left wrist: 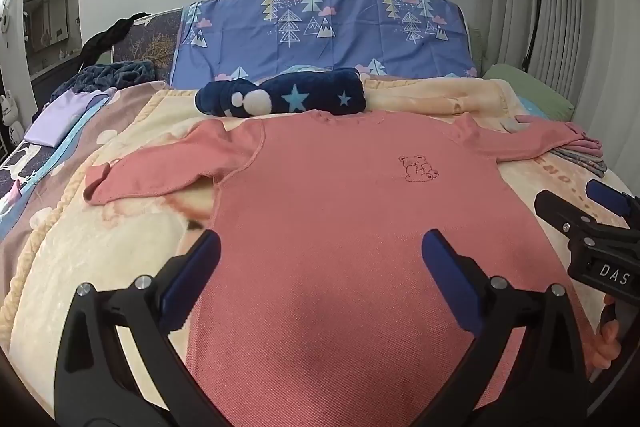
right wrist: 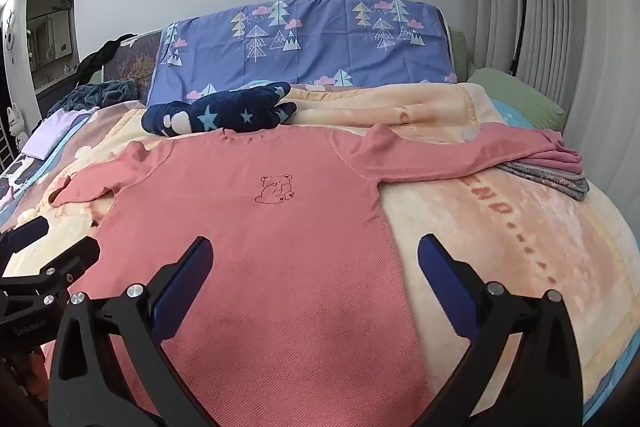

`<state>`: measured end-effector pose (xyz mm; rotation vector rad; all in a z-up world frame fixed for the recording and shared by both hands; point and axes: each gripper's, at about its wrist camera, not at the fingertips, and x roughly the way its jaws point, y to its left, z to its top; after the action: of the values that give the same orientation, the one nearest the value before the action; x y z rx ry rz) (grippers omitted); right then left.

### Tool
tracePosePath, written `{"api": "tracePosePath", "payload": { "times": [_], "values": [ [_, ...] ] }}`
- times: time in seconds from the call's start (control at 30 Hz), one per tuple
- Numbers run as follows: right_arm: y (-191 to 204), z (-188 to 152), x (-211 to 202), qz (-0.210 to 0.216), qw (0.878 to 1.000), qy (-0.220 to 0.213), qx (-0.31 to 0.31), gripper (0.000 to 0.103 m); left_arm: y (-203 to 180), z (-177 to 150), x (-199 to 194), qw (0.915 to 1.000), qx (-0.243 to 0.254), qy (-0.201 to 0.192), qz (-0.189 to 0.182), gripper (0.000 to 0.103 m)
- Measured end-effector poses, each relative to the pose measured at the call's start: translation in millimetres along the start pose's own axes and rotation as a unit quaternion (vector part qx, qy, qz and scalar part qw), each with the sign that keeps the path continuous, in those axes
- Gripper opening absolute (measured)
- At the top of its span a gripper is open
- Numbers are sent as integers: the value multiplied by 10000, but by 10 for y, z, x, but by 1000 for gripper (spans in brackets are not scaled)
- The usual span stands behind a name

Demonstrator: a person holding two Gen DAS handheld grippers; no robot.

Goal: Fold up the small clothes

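Observation:
A pink long-sleeved shirt (left wrist: 340, 195) (right wrist: 272, 227) with a small bear outline on the chest lies flat and face up on the bed, both sleeves spread outward. My left gripper (left wrist: 320, 251) hovers open over the shirt's lower left part, nothing between its blue pads. My right gripper (right wrist: 316, 259) is open too, above the shirt's lower right edge, and also shows at the right border of the left wrist view (left wrist: 588, 211). The shirt's hem is hidden below both views.
A dark blue star-patterned garment (left wrist: 280, 97) (right wrist: 220, 113) lies beyond the collar. Folded clothes (right wrist: 552, 175) are stacked under the right sleeve's cuff. A cream blanket (right wrist: 500, 227) covers the bed; a lilac item (left wrist: 60, 119) sits at left; a purple tree-print pillow (left wrist: 320, 31) is behind.

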<state>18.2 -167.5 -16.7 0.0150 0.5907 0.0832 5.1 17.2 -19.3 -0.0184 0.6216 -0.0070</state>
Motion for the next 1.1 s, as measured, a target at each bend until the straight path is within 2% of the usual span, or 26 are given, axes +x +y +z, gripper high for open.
{"api": "tracePosePath", "payload": {
  "times": [0.7,0.93,0.97,1.0,1.1],
  "values": [
    [53,49,40,-96,9999,91,3,102,41,-55,133,9995,-75,267,-161,101],
    [48,40,88,-105,9994,306,85,102,83,-66,149,9980,-133,169,-598,101],
    [49,41,85,-98,9995,304,86,102,97,-66,143,9972,-183,86,-717,101],
    [42,40,77,7,9997,107,231,102,113,-63,132,9965,-241,17,-805,101],
    [41,48,82,21,9996,81,256,102,106,-58,138,9968,-231,-51,-760,101]
  ]
}}
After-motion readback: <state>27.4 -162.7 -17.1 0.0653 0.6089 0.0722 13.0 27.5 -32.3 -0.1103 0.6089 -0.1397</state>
